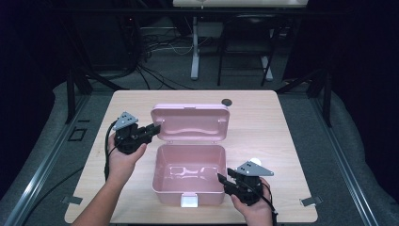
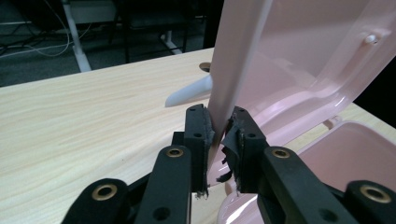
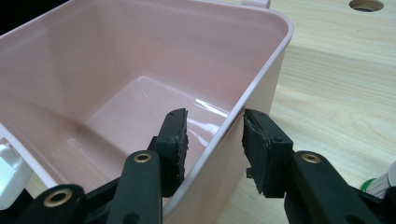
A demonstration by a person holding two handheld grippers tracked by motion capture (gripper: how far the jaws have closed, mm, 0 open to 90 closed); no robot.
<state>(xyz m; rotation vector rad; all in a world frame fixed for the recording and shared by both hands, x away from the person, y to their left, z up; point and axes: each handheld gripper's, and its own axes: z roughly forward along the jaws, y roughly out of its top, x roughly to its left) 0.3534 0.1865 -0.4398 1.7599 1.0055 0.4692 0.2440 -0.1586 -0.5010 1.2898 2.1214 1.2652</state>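
The left hand-held gripper (image 2: 219, 133) pinches the pink box's lid (image 1: 190, 121) at nine o'clock, while the right hand-held gripper (image 3: 212, 140) straddles the box wall (image 3: 261, 88) loosely at four o'clock; next, I'd judge, swing the lid shut.

Both the left gripper (image 1: 157, 127) and right gripper (image 1: 220, 177) are black, with brass-ringed screw holes, frayed grey jaw pads, grey three-cornered top plates and trailing black cables.

Pink plastic box (image 1: 189, 176), empty, lid (image 1: 190, 122) upright, mid-table.
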